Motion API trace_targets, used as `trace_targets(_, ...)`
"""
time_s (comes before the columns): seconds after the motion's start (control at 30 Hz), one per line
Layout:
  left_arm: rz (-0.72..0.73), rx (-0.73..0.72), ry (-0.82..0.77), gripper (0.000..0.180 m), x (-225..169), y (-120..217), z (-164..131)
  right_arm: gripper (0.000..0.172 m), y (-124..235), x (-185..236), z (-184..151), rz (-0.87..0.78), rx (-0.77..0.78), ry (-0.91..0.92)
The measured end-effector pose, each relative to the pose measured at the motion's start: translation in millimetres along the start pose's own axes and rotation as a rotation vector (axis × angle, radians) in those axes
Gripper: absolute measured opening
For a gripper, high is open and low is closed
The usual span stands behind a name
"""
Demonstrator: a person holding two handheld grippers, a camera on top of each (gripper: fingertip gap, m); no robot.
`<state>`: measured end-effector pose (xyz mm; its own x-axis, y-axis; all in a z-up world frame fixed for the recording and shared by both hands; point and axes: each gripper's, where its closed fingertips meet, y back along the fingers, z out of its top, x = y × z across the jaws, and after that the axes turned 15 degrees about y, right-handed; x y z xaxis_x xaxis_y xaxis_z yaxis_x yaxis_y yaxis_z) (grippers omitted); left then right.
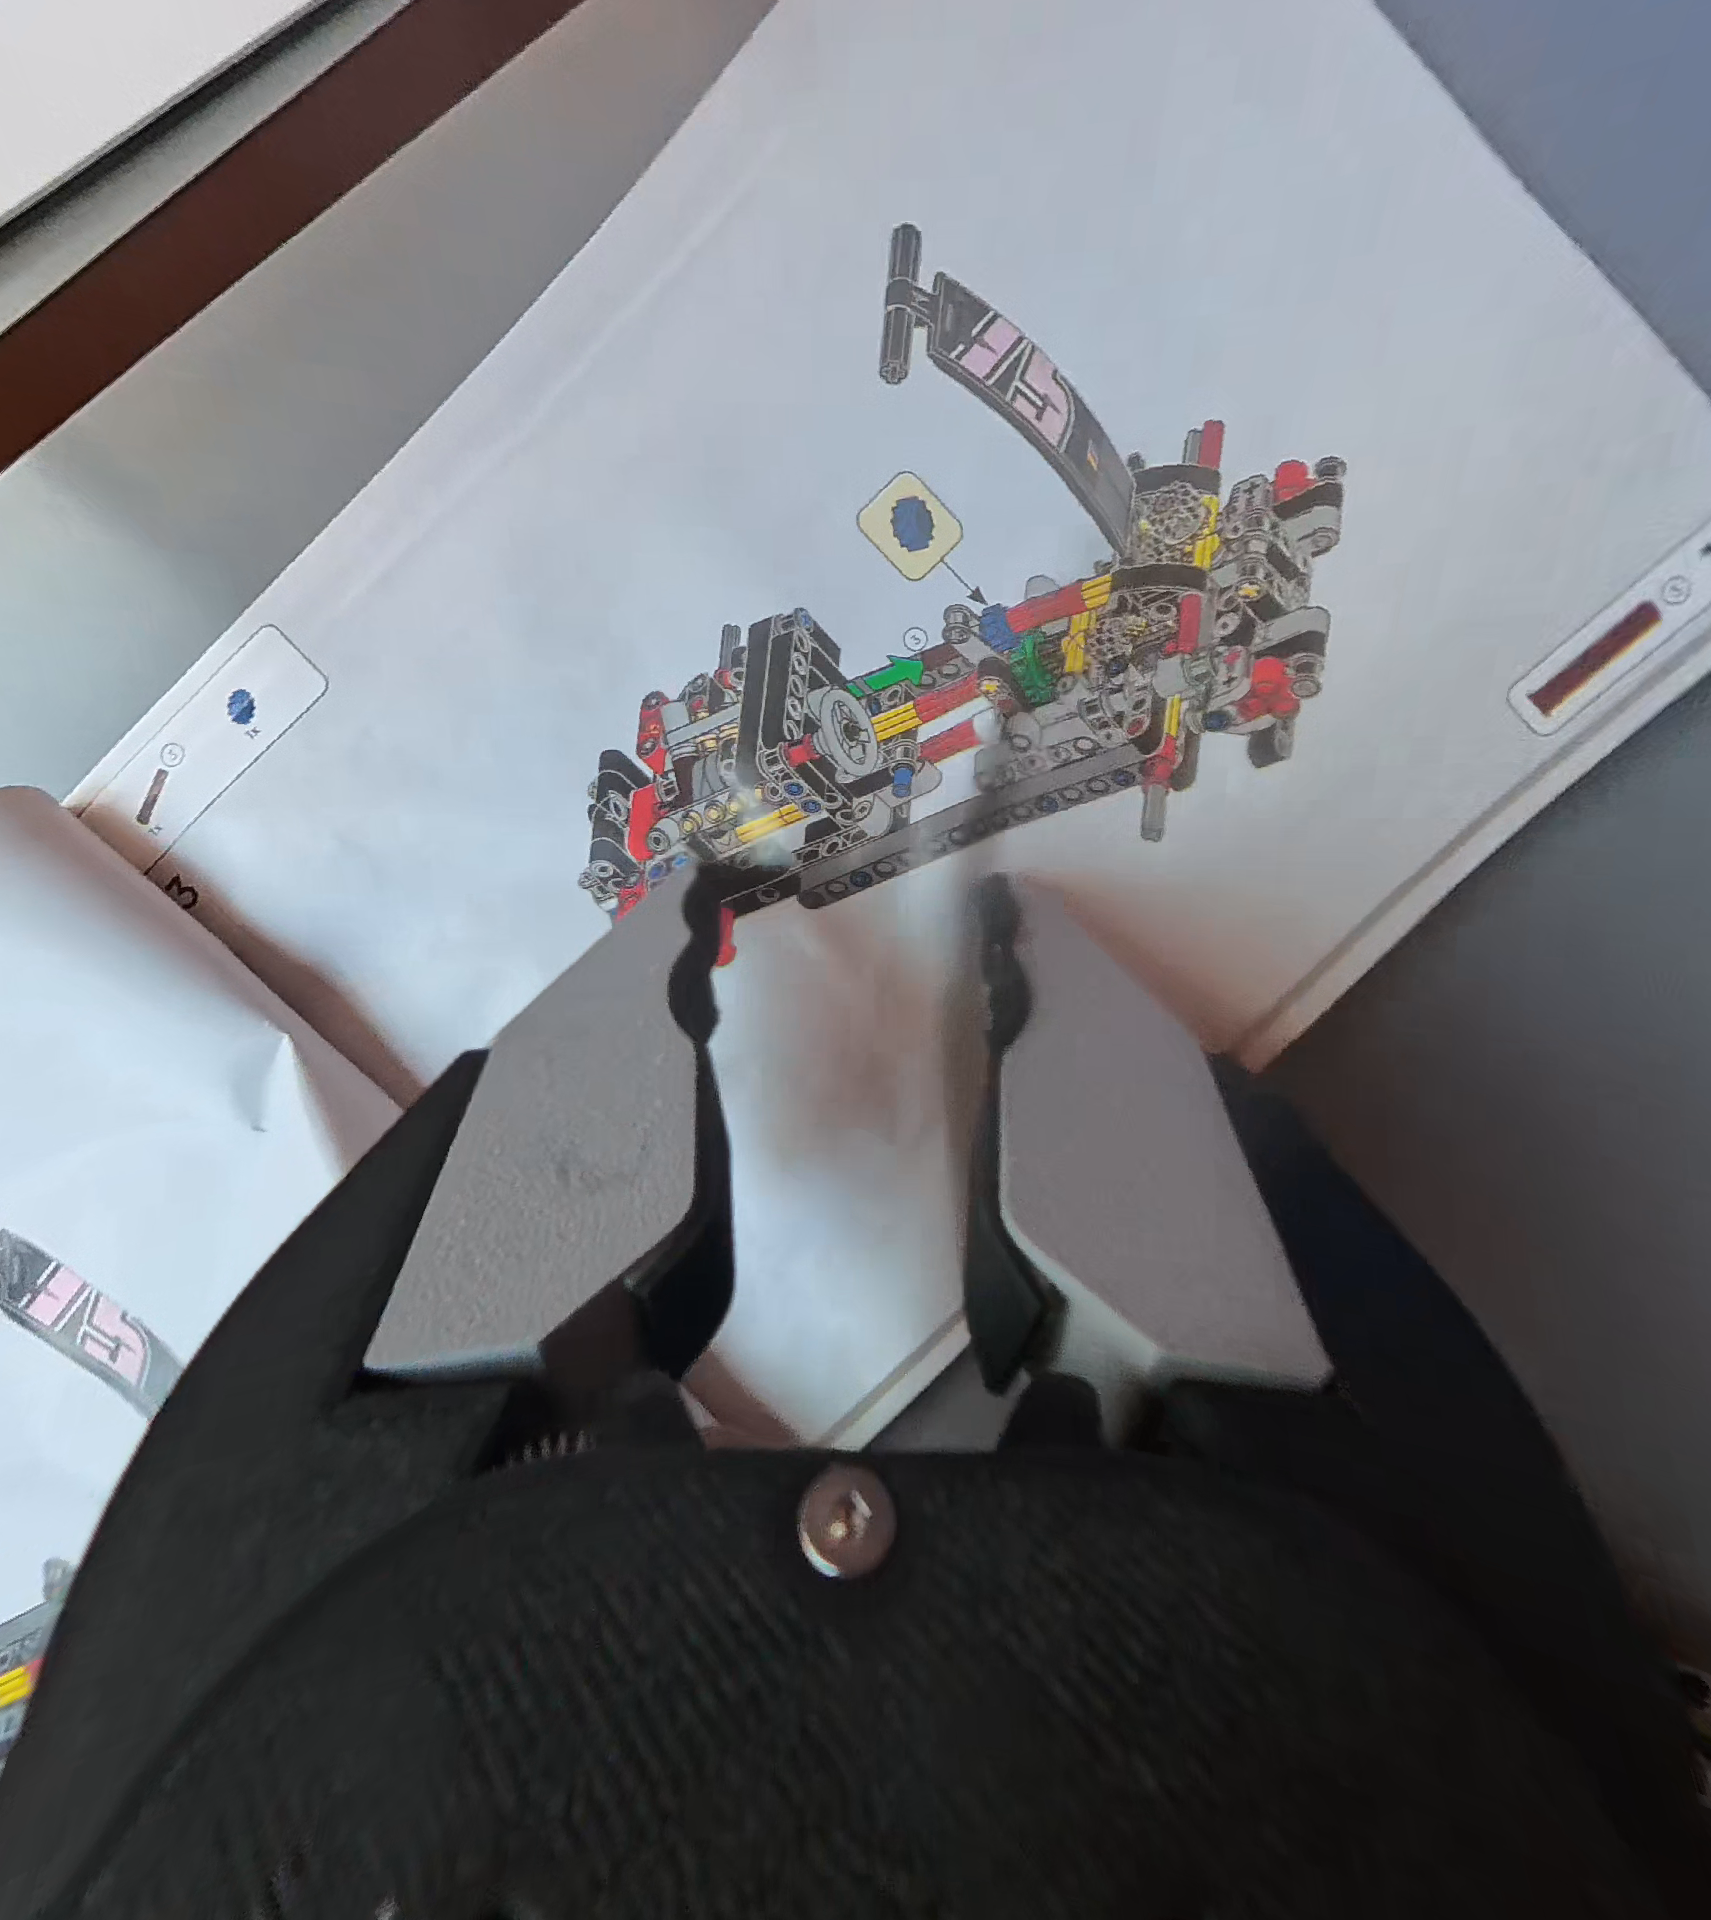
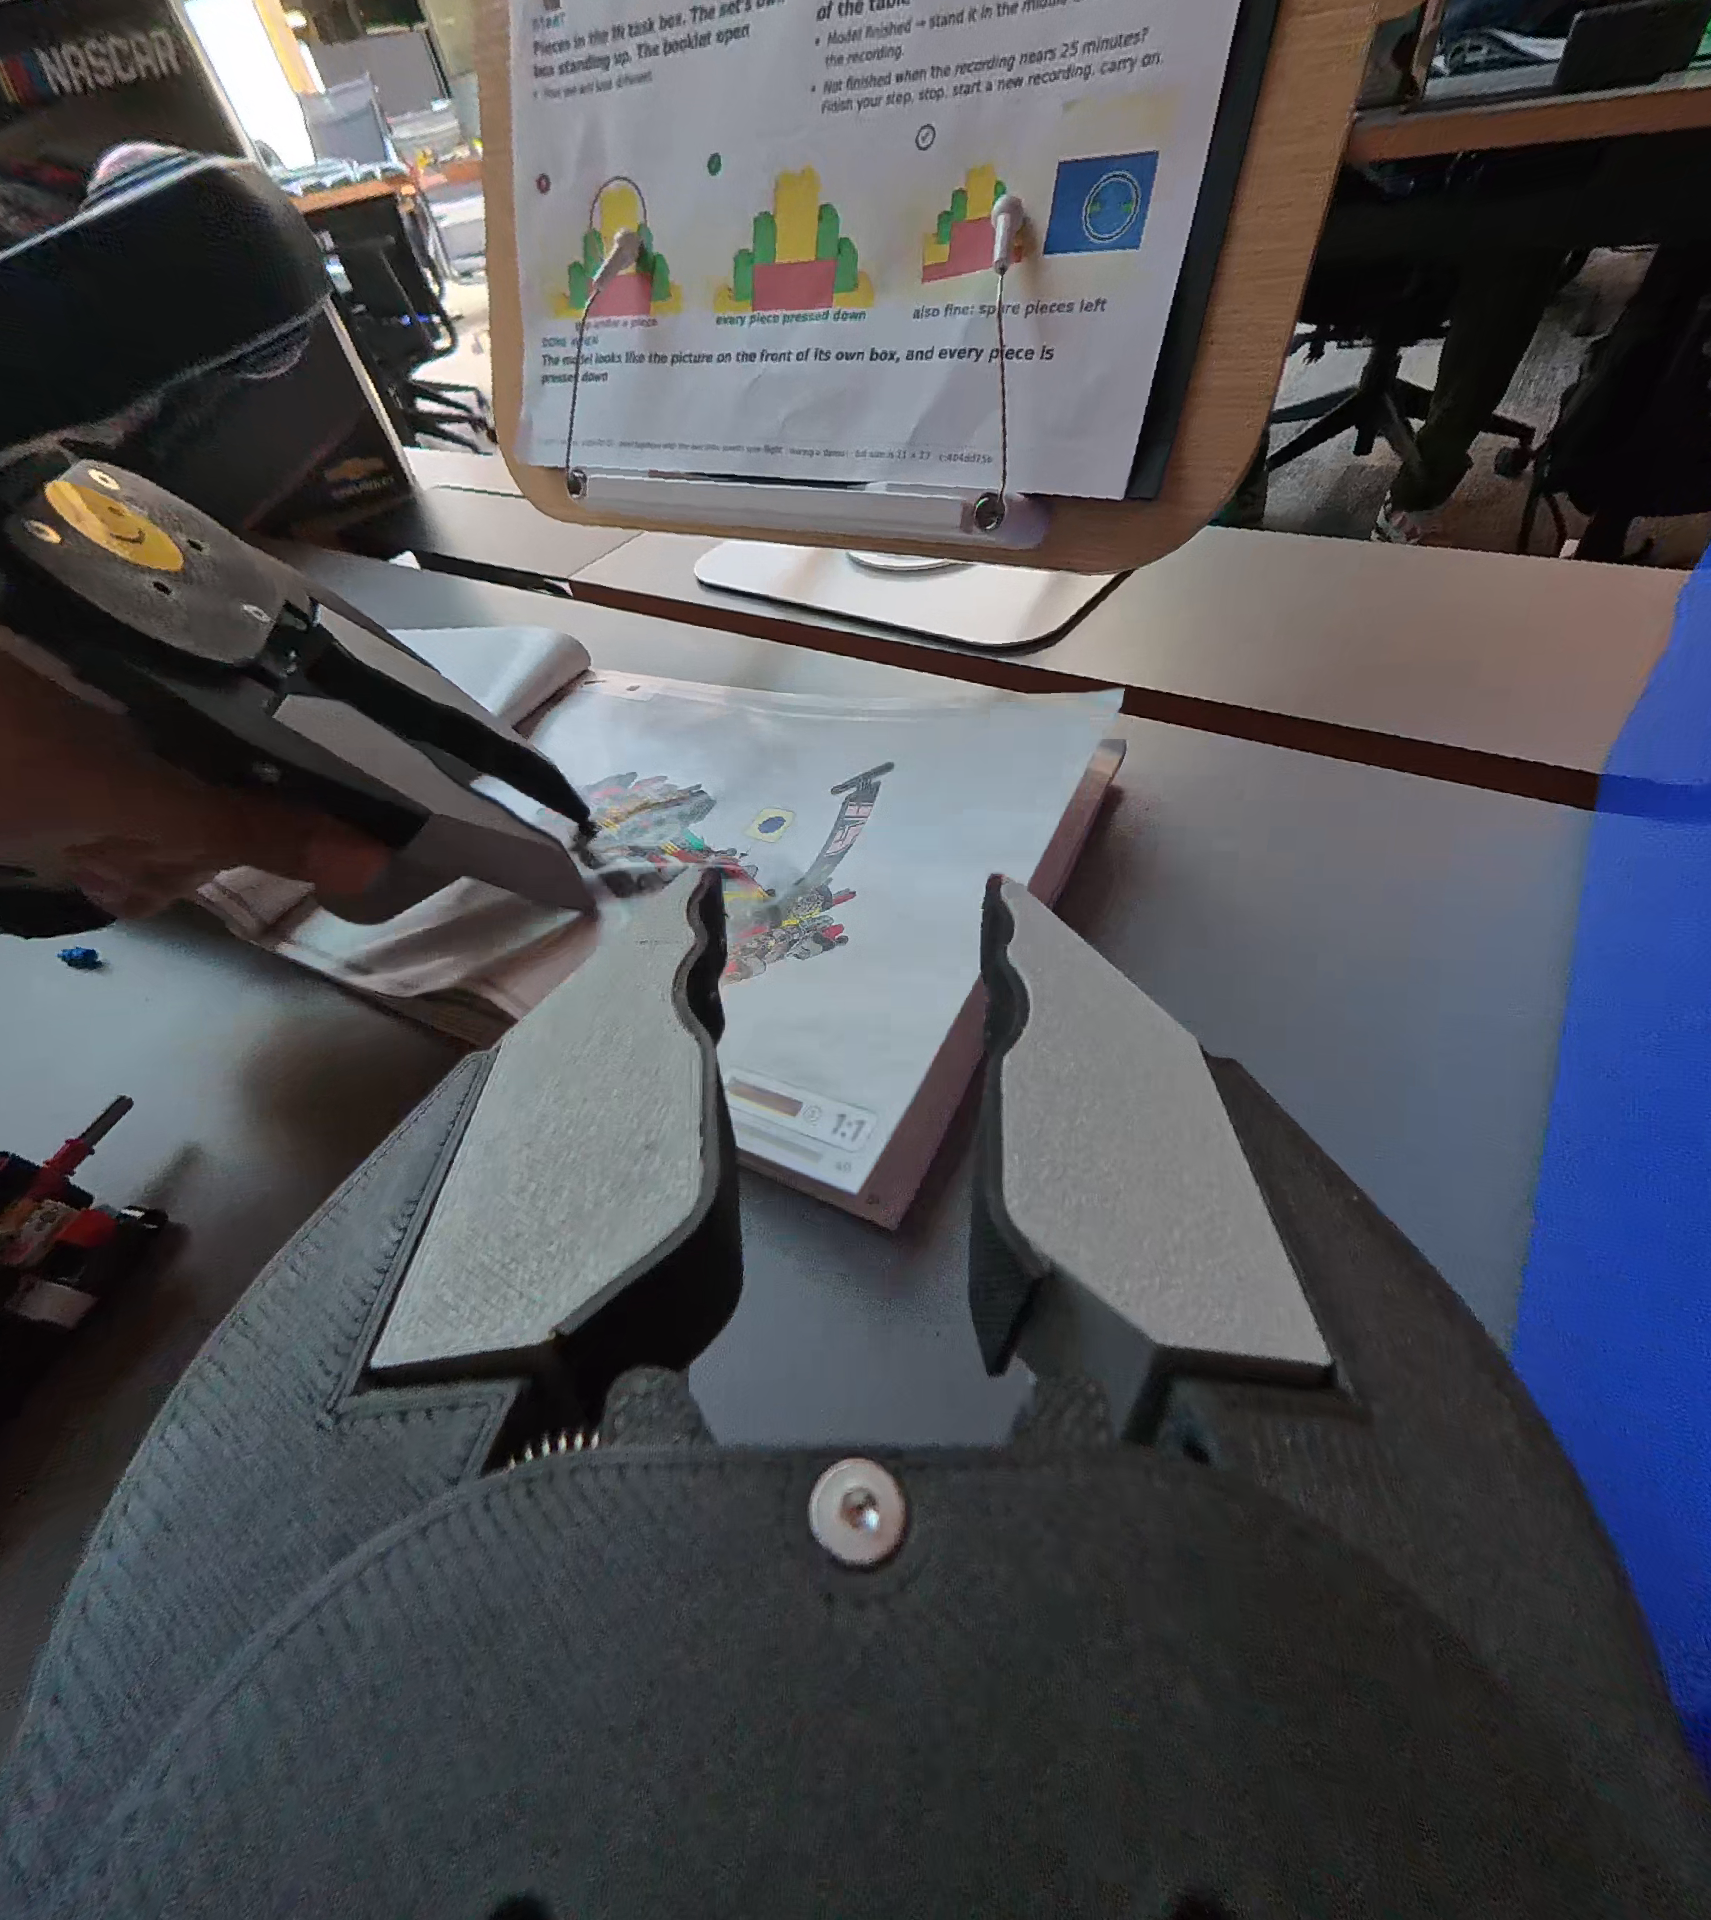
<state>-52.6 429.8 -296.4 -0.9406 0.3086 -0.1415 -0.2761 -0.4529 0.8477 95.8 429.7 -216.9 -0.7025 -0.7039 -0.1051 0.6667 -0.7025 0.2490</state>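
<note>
Hovering mid-frame over open booklet [image 1: 1038, 312], left gripper [image 1: 846, 904] fingers apart, empty. Right gripper [image 2: 846, 914] likewise, above tabletop [image 2: 1350, 935].

Left wrist view looks steeply down, close over the open instruction booklet [image 1: 1038, 312]. Right wrist view faces forward, farther back; both share that booklet [image 2: 934, 997].

Office; desks [image 2: 1350, 644], swivel chairs [image 2: 1391, 405], instruction stand [image 2: 1246, 312]
</note>
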Motion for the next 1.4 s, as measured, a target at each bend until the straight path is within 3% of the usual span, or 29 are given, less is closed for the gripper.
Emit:
trace_targets(0.1,-0.022,-0.023,0.016,0.017,2.5,0.5,1.4,0.047,-0.2,0.8,-0.2,0.005,0.002,0.002)
trace_targets(0.23,-0.012,-0.047,0.017,0.000,9.2,0.7,3.6,0.046,-3.2,4.8,-3.4,0.048,0.008,-0.022)
trace_targets(0.6,-0.144,-0.053,0.148,0.000,9.8,0.2,7.1,0.051,-14.2,39.9,-18.3,0.282,0.101,-0.132)
trace_targets(0.67,-0.151,-0.057,0.150,0.000,9.7,0.1,7.7,0.043,-13.5,30.6,-17.4,0.228,0.092,-0.125)
trace_targets(0.73,-0.158,-0.062,0.150,0.000,9.7,0.3,8.0,0.041,-8.0,8.7,-8.7,0.089,0.044,-0.066)
trace_targets(0.8,-0.171,-0.069,0.148,0.000,9.4,1.3,8.1,0.043,-4.6,0.7,-5.1,0.051,0.033,-0.051)
trace_targets(0.93,-0.211,-0.093,0.148,0.000,8.4,8.8,9.1,0.042,-12.2,9.0,-18.3,0.134,0.080,-0.142)
trace_targets(1.1,-0.238,-0.131,0.128,0.000,6.7,22.8,11.2,0.038,-15.1,29.1,-9.9,0.245,0.038,-0.169)
trace_targets(1.17,-0.240,-0.132,0.114,0.000,5.5,26.1,9.0,0.027,-17.0,43.6,-8.5,0.326,0.040,-0.200)
trace_targets(1.23,-0.239,-0.134,0.099,0.000,4.4,28.0,6.4,0.000,-17.2,56.5,-9.0,0.398,0.053,-0.207)
trace_targets(1.4,-0.244,-0.193,0.095,0.000,5.0,37.4,7.4,0.000,-19.0,70.5,-7.6,0.439,0.064,-0.209)
